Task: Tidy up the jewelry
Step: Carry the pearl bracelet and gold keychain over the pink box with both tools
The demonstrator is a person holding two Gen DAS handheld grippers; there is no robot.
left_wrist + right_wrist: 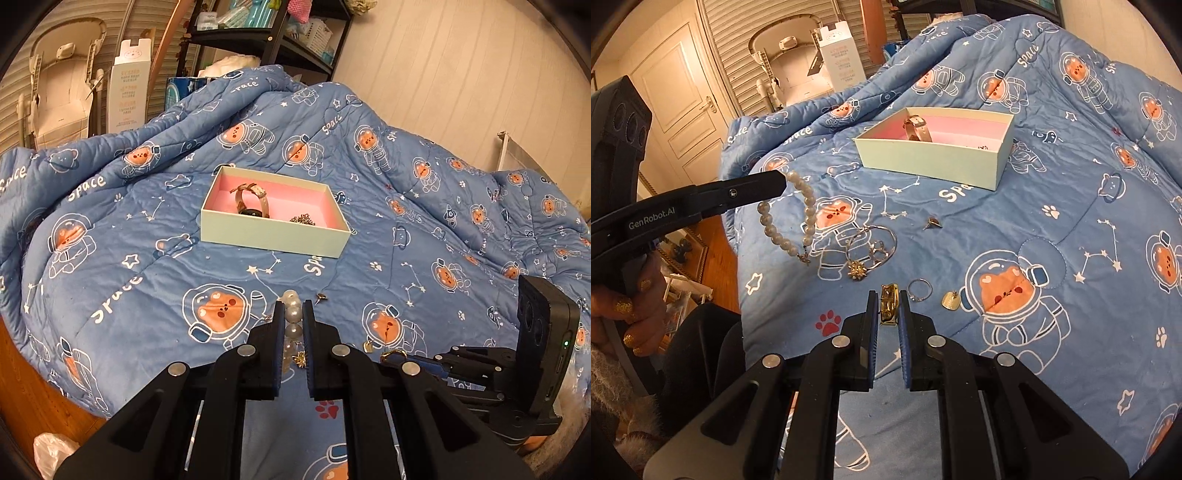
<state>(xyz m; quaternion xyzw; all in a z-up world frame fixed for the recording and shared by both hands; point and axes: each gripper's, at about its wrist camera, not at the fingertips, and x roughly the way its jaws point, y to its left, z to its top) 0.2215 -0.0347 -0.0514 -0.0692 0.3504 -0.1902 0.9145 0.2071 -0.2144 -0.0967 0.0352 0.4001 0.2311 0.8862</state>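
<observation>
I had both sets of fingers closed on a piece at this point. The left gripper [294,308] was clamped on the pearl bracelet [792,221], pearls pinched between its fingers [279,325]; in the right wrist view the rest of the loop hung free below those fingertips, clear of the bed quilt [997,229]. The right gripper [888,301] was nearly shut on a gold ring [889,303], gripped edge-on between the fingers.

The open gift box [938,162] (pink inside, pale outside) sat on the quilt well ahead of both fingertips, a pink-strapped wristwatch [251,201] already standing in it and a small chain pile [303,219] beside that. Still loose on the quilt were a thin bangle [871,245] with a star charm ahead and left of the right fingers, a silver ring [919,290] just right of their tips, a small gold pendant [951,300] further right, and an ear stud [932,221] ahead.

I judged the step to be the carry: both pieces picked, neither delivered. The next move called for bringing each gripper over the box rim and opening only once the piece was above the pink floor, the dangling pearl loop lowered in first so it would not catch on the wall.
</observation>
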